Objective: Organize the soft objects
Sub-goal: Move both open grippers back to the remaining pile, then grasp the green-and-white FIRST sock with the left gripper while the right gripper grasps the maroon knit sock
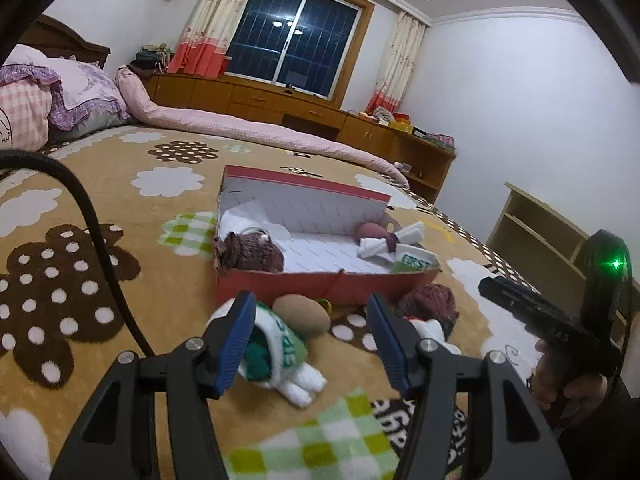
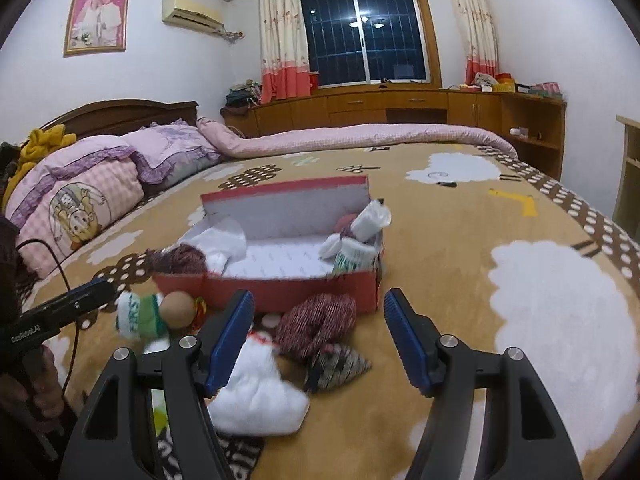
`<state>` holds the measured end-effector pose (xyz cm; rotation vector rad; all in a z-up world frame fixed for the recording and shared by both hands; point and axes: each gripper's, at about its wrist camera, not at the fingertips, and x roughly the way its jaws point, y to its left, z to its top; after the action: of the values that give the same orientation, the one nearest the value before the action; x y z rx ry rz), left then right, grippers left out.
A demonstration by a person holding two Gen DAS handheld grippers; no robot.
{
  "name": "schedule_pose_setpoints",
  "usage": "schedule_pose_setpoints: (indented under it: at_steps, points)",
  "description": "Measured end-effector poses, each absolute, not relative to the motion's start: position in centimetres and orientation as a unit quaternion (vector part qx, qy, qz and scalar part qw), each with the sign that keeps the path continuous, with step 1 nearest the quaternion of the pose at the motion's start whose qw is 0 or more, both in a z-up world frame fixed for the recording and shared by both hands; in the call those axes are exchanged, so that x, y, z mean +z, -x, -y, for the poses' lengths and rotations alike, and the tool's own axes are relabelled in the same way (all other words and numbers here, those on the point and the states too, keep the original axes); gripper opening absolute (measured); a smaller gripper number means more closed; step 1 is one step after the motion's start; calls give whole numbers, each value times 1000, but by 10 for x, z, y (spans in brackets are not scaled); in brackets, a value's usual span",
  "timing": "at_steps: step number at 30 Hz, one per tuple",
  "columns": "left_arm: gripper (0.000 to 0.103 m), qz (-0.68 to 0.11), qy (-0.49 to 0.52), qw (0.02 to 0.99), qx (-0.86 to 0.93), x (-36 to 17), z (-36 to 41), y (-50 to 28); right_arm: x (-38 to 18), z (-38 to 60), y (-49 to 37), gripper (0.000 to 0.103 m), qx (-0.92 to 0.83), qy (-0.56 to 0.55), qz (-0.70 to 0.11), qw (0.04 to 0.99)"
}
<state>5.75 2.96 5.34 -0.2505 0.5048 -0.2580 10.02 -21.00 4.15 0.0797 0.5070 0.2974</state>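
Both tongs hover over a bed covered by a tan fleece blanket (image 2: pixel 440 240) with white clouds and brown dotted flowers. Left tongs (image 1: pixel 312 338) stand open, nothing gripped; between and just beyond their blue pads lies a white-and-green knitted doll (image 1: pixel 280 344), with a tan egg-shaped soft ball (image 1: pixel 302 314) touching its far side. Right tongs (image 2: pixel 320 336) also gape, empty; between the pads lie a white plush toy (image 2: pixel 256 392), a maroon knitted pouch (image 2: pixel 316 324) and, against its near side, a striped grey-brown fabric triangle (image 2: pixel 340 366). Straight ahead of both tongs sits an open red cardboard shoebox (image 2: pixel 280 288) with white lining, apart from the loose items. Inside its left end rests a maroon knitted bundle (image 1: pixel 250 254) beside white crumpled paper (image 1: pixel 240 220); at its right end a rolled white cloth (image 1: pixel 390 242) tied with a dark band and a green-and-white sock (image 2: pixel 352 258). A hand (image 1: pixel 560 384) grips the right tool's handle.
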Motion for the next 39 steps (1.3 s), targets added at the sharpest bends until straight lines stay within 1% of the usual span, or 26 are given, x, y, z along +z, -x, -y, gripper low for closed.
schedule_pose_setpoints:
  at_steps: [11, 19, 27, 35, 37, 39]
  points:
    - [61, -246, 119, 953, -130, 51, -23, -38, 29, 217, -88, 69, 155, -38, -238, 958]
    - [61, -278, 94, 947, -134, 32, -7, -43, 3, 211, -97, 69, 185, -61, -296, 935]
    - [61, -281, 87, 945, -140, 27, 1, -53, -4, 204, -98, 69, 210, -70, -311, 924]
    - [61, -238, 101, 957, -133, 44, -6, -42, -2, 212, -102, 69, 208, -93, -305, 925]
    - [61, -244, 97, 959, -110, 43, -8, -45, -4, 212, -105, 69, 205, -96, -310, 923]
    - [61, -269, 85, 956, -78, 33, -10, -55, -6, 213, -106, 69, 207, -98, -314, 921]
